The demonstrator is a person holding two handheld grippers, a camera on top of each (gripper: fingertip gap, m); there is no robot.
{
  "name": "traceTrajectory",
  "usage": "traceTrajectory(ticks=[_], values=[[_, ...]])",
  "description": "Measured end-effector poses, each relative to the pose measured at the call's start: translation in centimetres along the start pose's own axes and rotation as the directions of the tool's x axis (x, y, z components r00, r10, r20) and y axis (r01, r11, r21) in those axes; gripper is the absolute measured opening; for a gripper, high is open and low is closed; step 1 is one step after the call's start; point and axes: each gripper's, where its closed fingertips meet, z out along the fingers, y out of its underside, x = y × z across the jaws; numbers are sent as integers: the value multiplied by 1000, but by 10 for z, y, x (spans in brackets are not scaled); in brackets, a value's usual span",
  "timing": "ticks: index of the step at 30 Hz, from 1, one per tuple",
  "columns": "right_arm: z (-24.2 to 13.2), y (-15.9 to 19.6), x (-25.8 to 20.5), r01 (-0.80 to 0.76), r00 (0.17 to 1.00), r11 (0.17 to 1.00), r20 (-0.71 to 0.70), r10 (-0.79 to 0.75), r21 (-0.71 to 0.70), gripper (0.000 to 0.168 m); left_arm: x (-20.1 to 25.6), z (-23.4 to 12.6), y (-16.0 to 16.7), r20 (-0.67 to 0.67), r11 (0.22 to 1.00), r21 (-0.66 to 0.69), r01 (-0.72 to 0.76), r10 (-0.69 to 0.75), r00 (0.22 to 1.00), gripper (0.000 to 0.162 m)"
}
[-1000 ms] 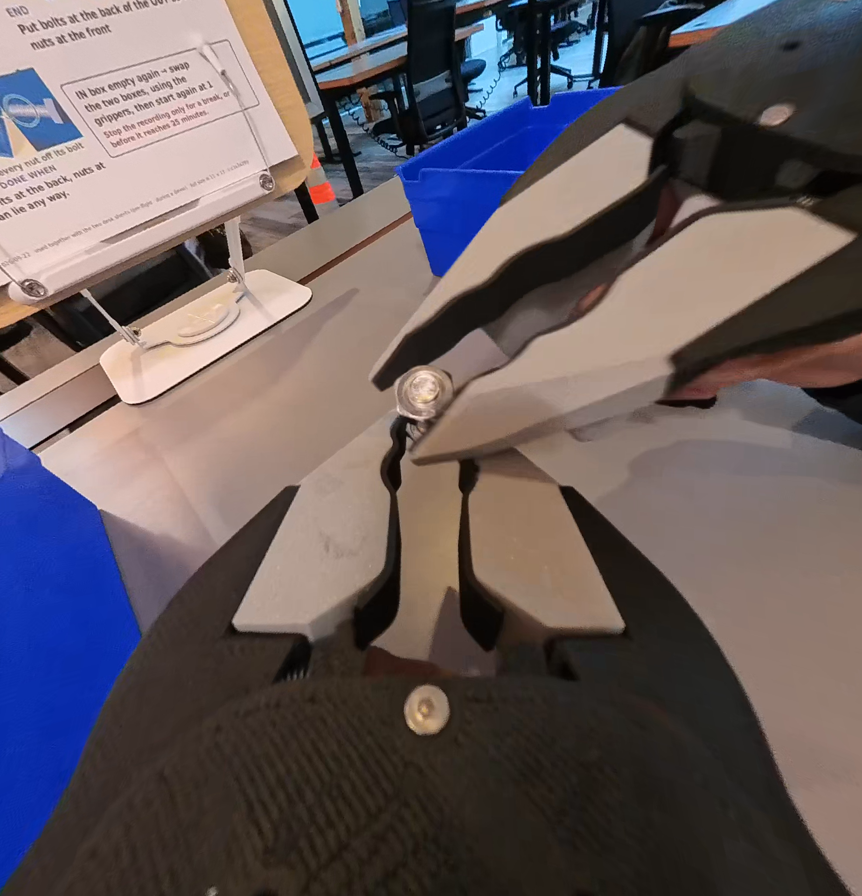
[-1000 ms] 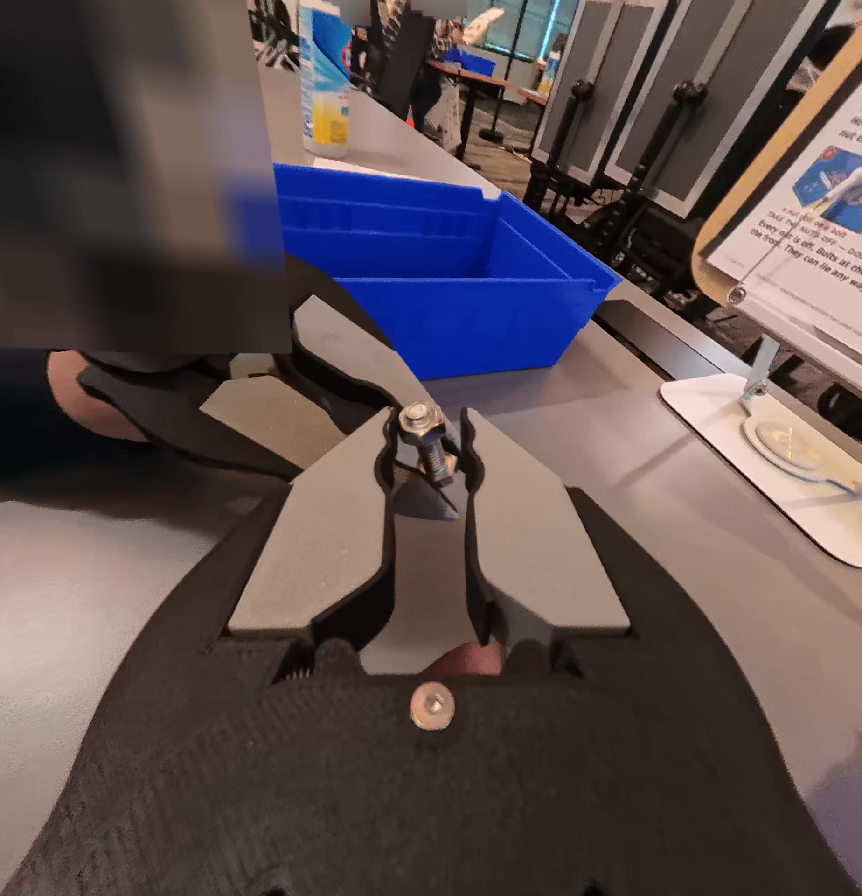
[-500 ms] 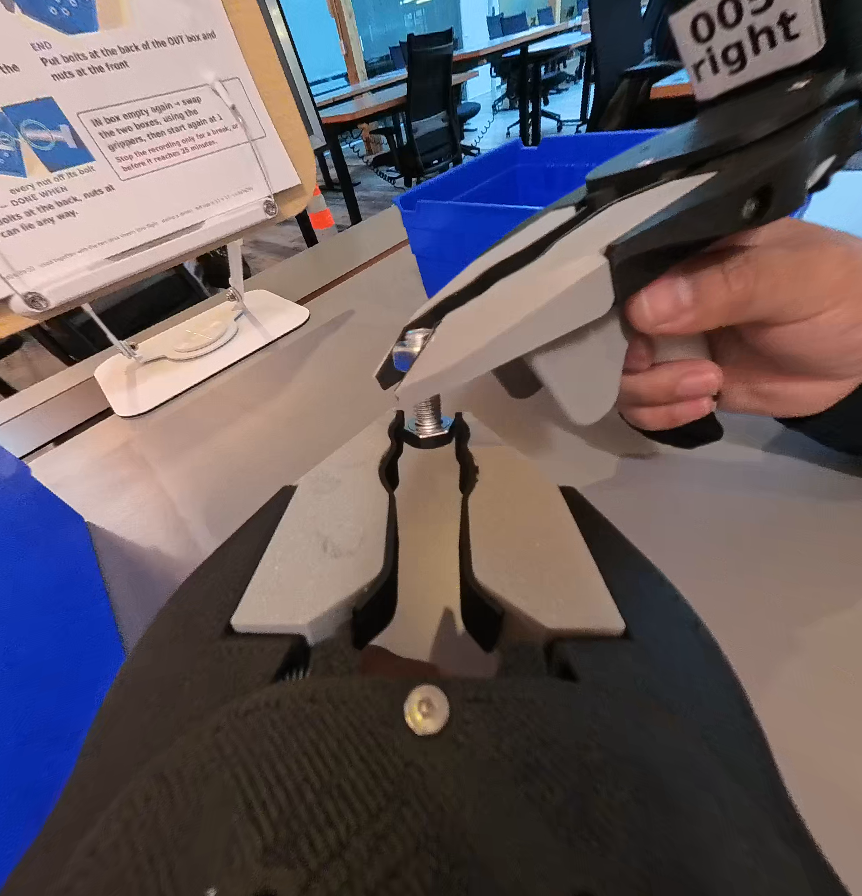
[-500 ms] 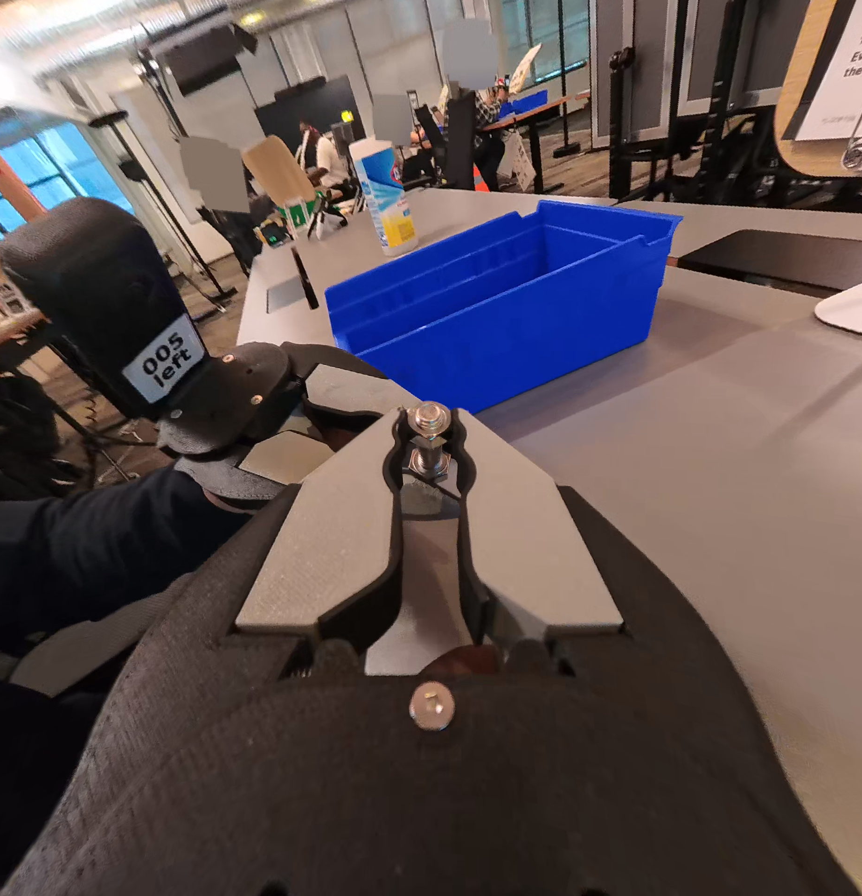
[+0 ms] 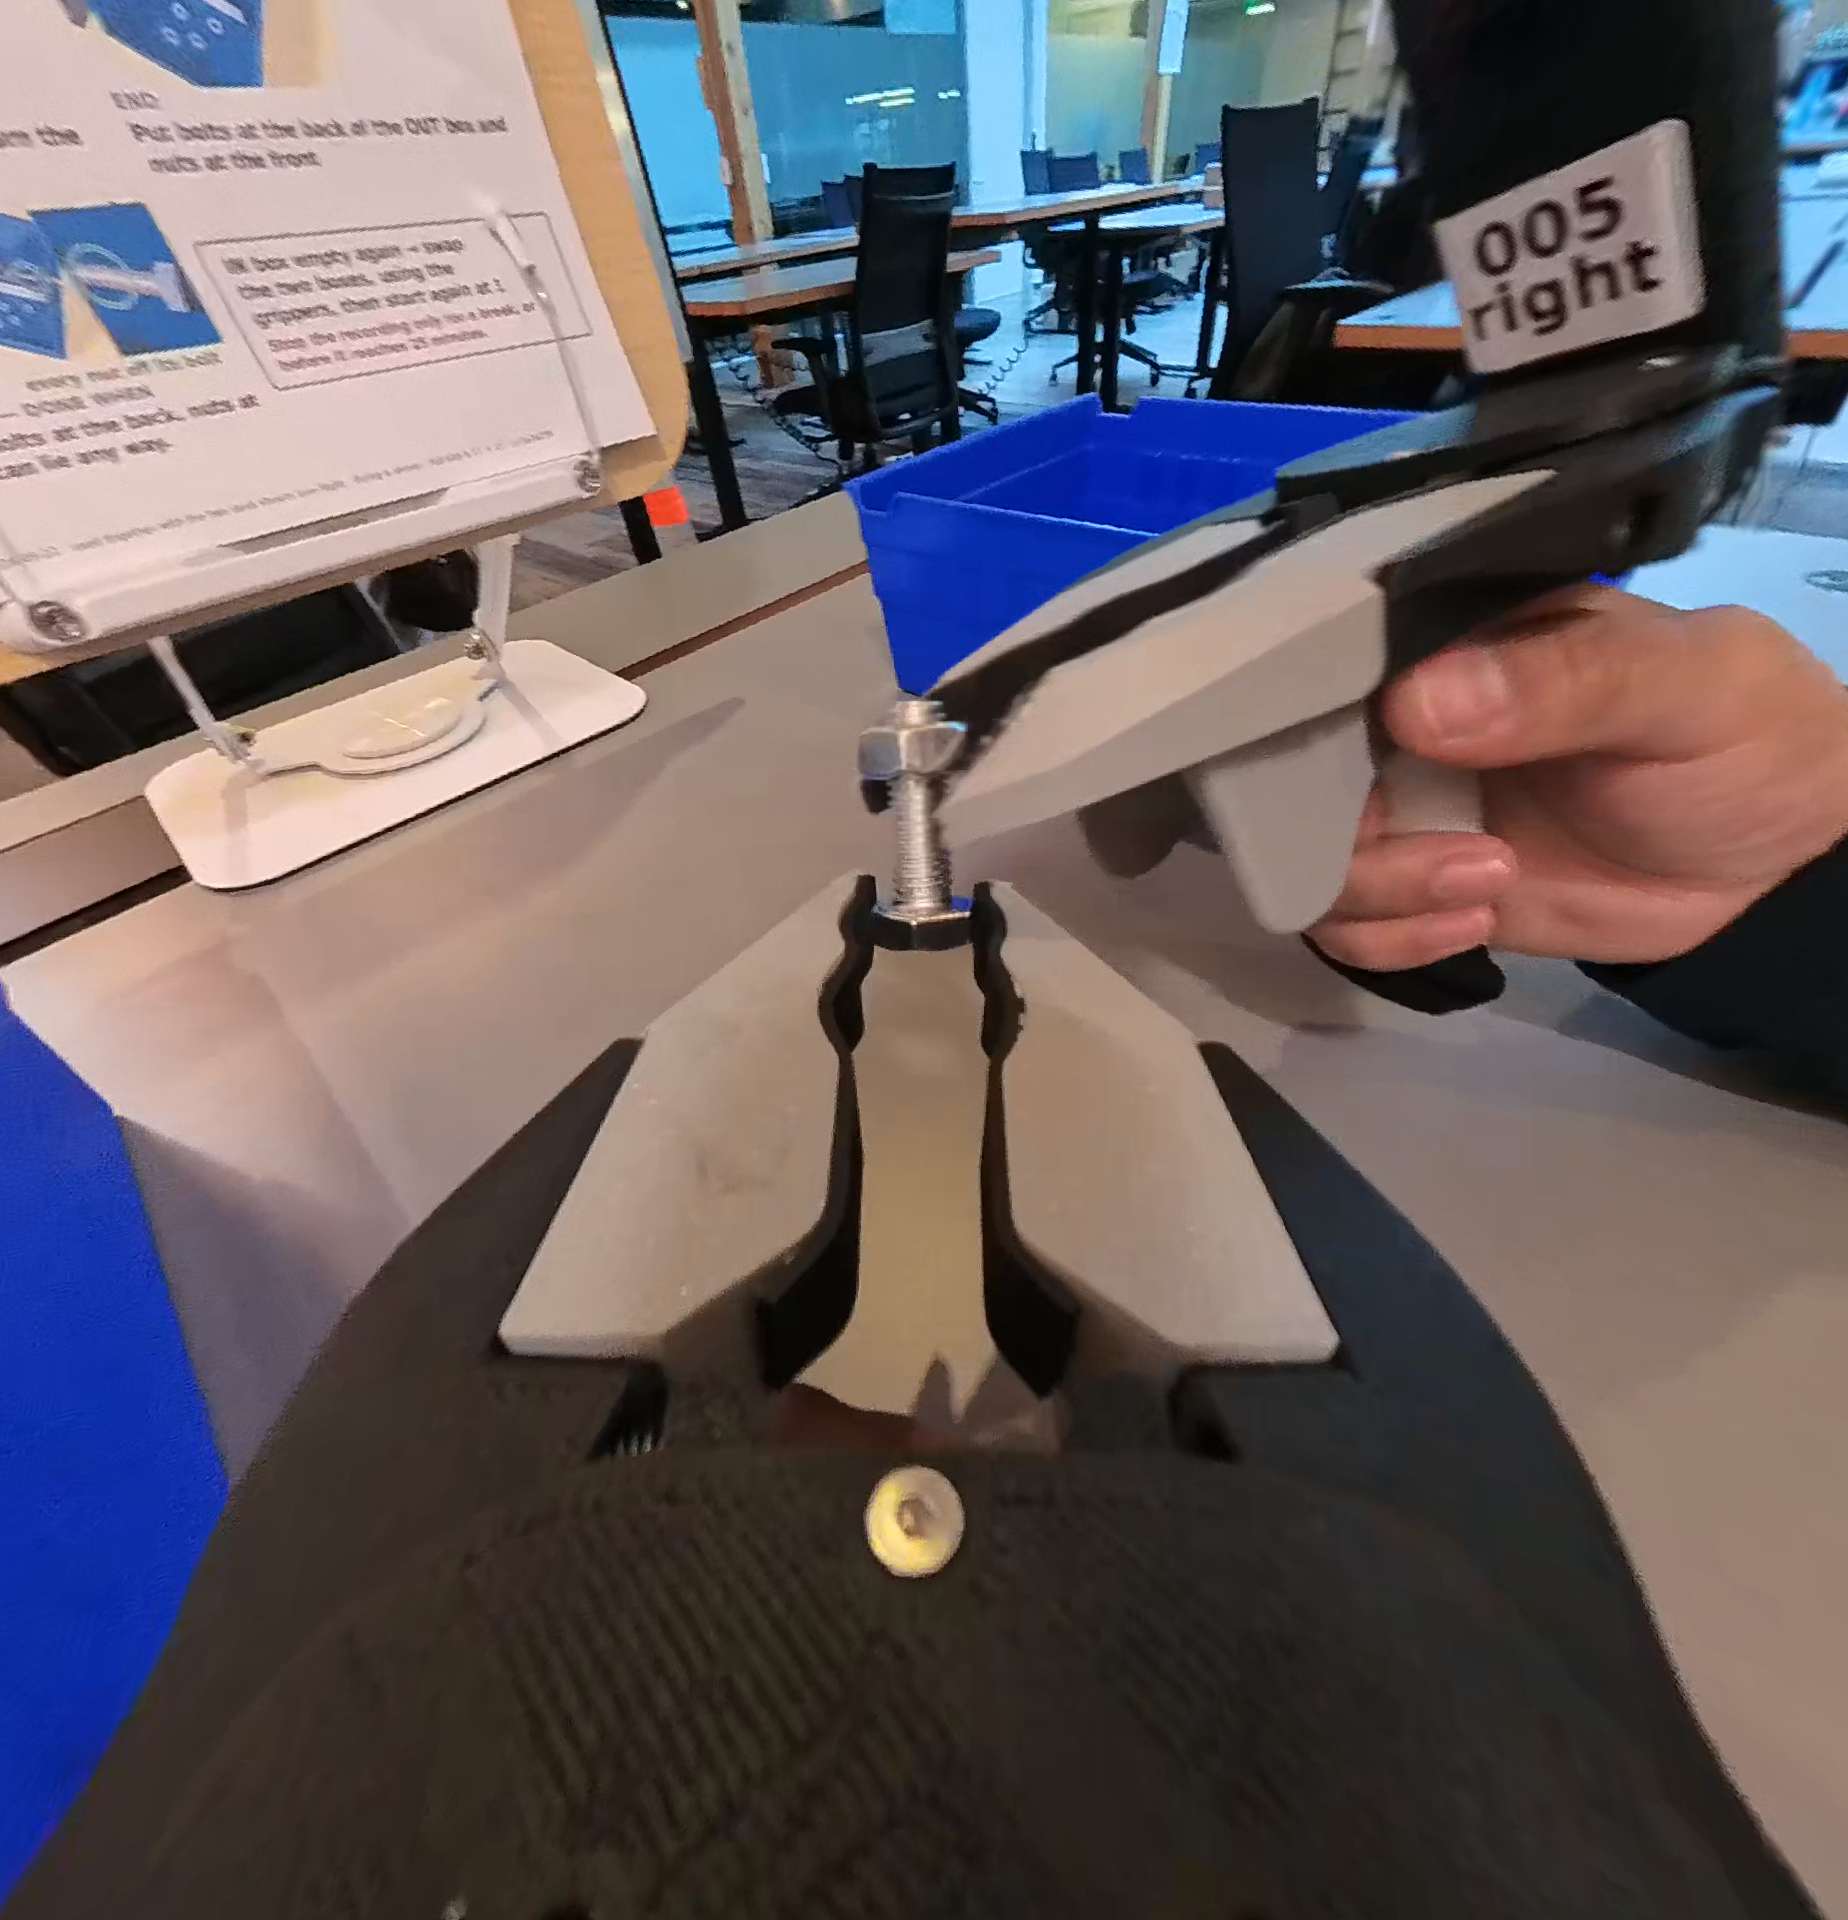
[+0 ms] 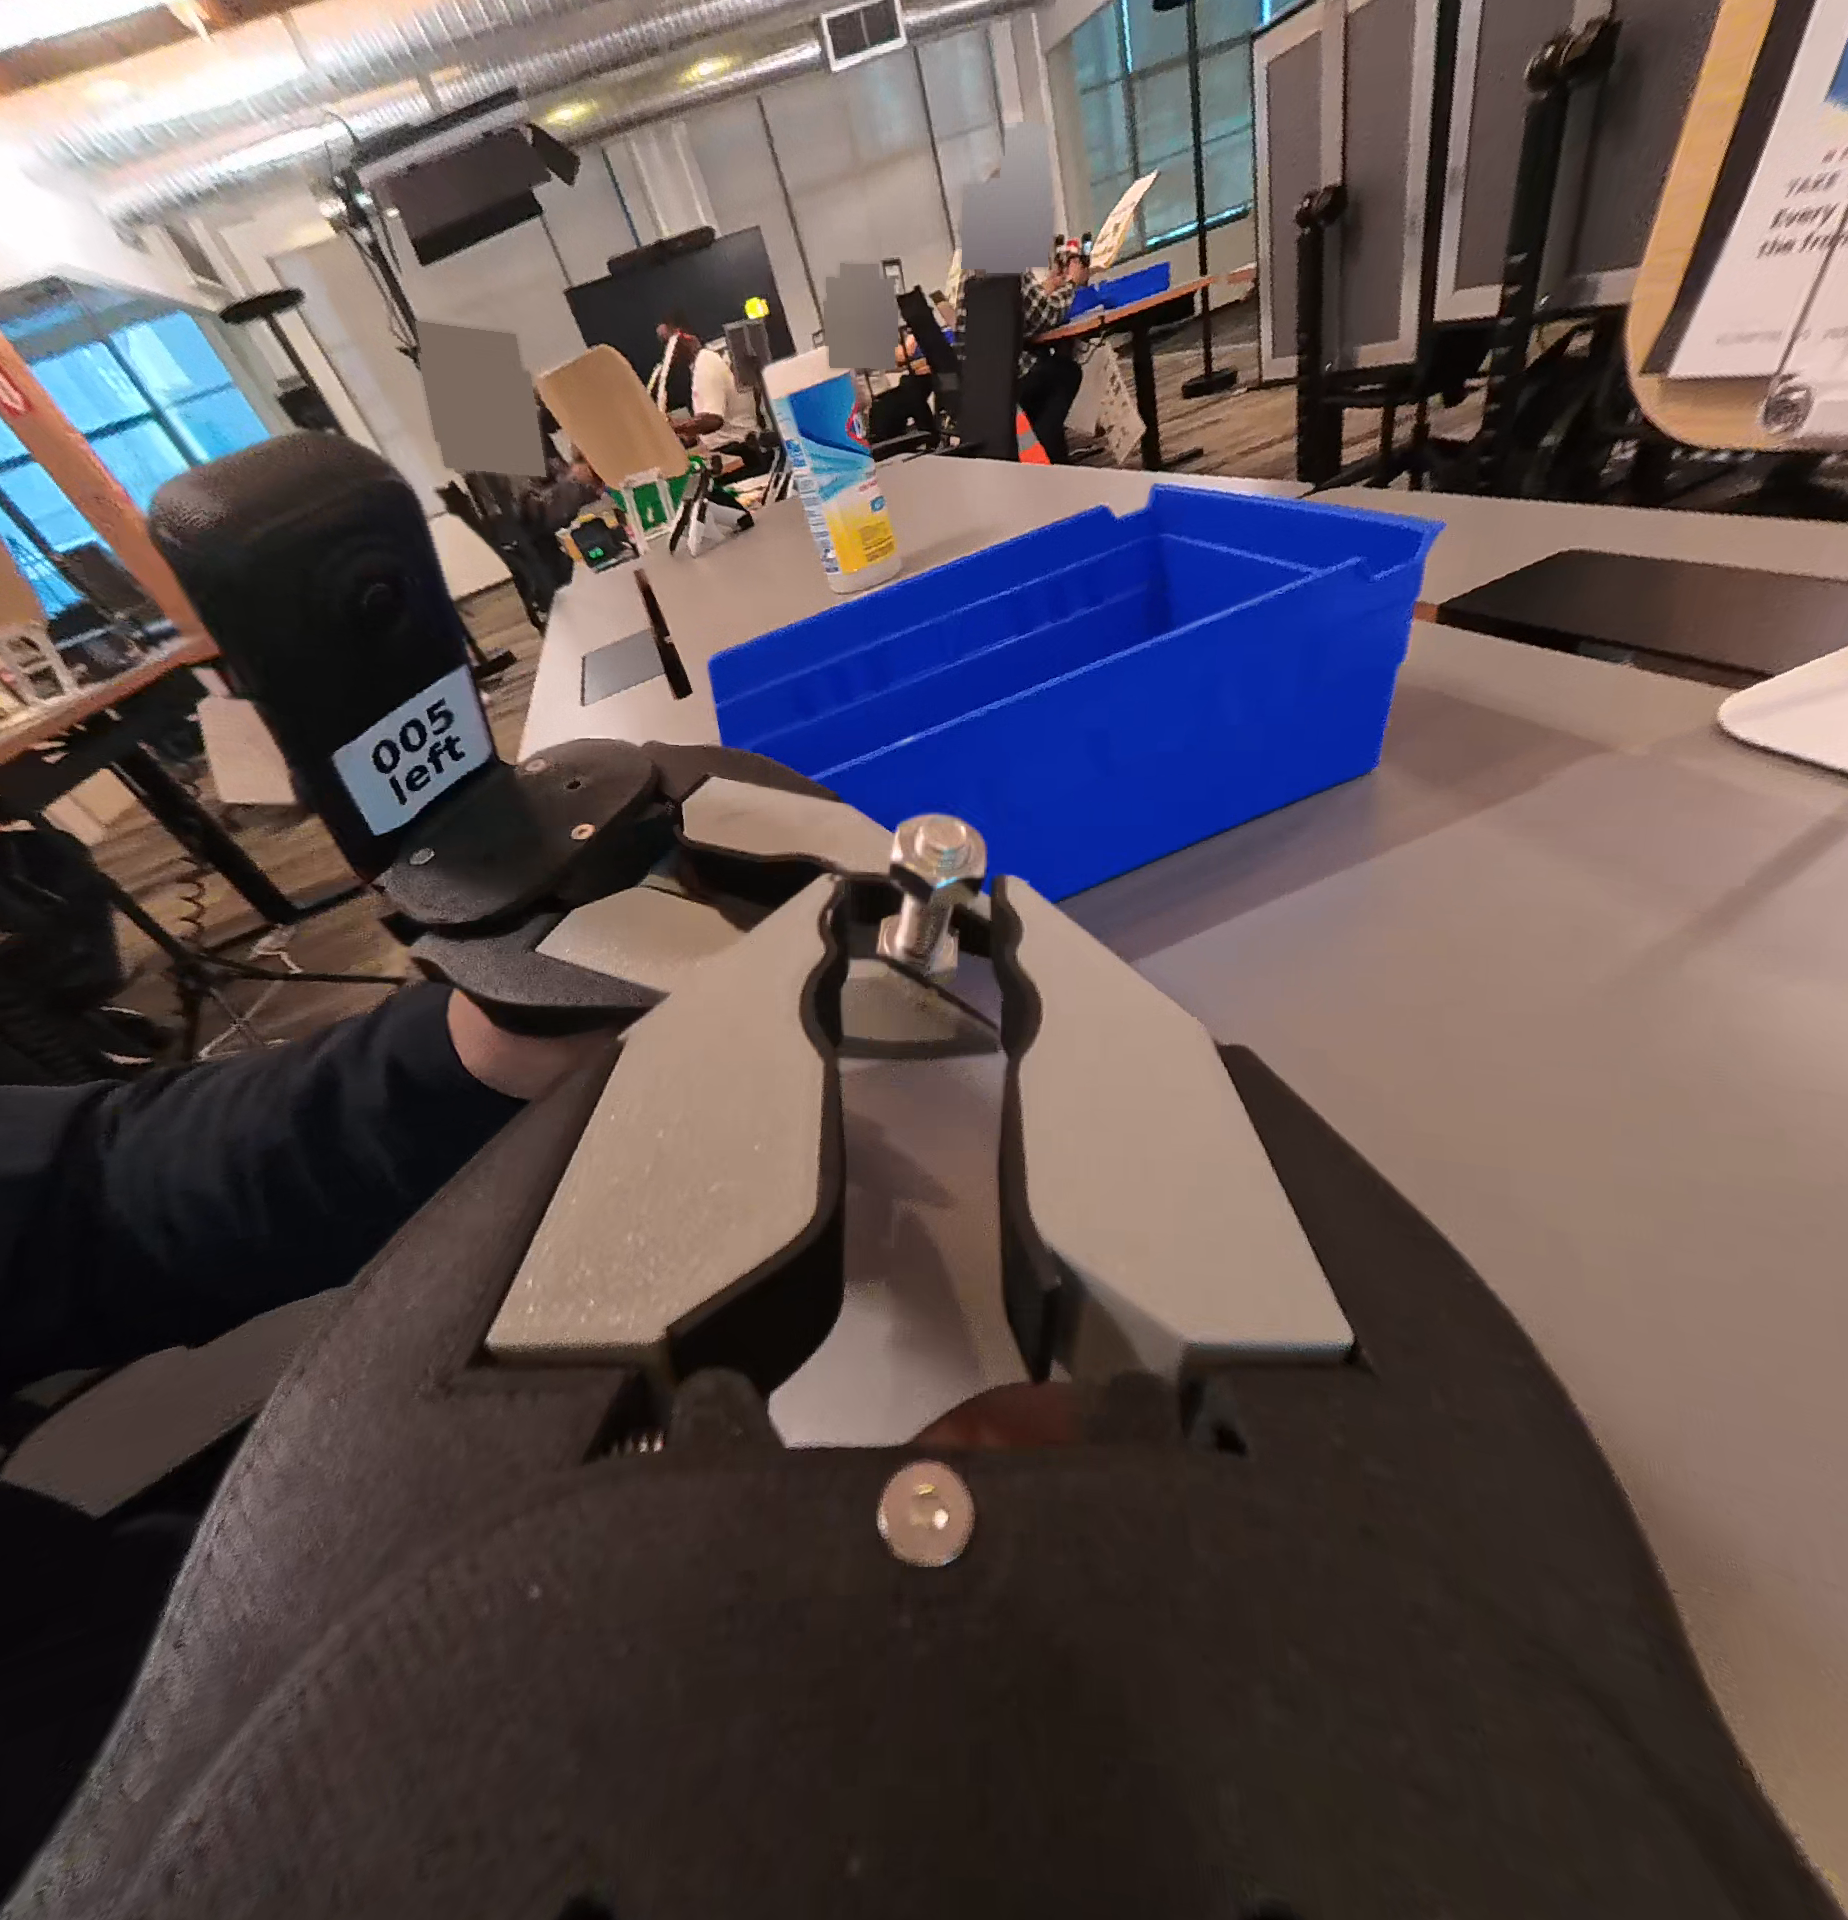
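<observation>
Bolt (image 5: 918,831) stands upright above the bench (image 5: 484,987), its lower hex end pinched between the nearly closed tips of the left hand-held gripper (image 5: 918,920). From the right, the right hand-held gripper (image 5: 946,750) is clamped on the nut (image 5: 904,743), which sits near the thread's top, not yet off. A blue bin (image 5: 1003,540) lies beyond.

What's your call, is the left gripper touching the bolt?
Touching. The left wrist view shows the left gripper closed on the bolt at its lower hex end, both fingertips against it with no gap.
</observation>
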Motion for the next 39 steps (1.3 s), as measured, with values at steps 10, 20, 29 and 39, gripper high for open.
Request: traceTrajectory(ticks=[10, 20, 29, 39], values=[[3, -7, -8, 19, 1000, 999, 19, -20, 45, 30, 0, -1, -3, -1, 1000, 13, -2, 2, 1000, 17], [-3, -10, -5, 8, 1000, 998, 17, -9, 59, 32, -12, -5, -5, 39, 999, 31, 35, -36, 999, 17], [8, -4, -9, 25, 999, 999, 20, -25, 36, 35, 6, 2, -2, -5, 1000, 4, -27, 27, 1000, 17], [7, -5, -9, 18, 999, 999, 30, -19, 41, 35, -3, -1, -2, -2, 1000, 12, 24, -24, 1000, 17]])
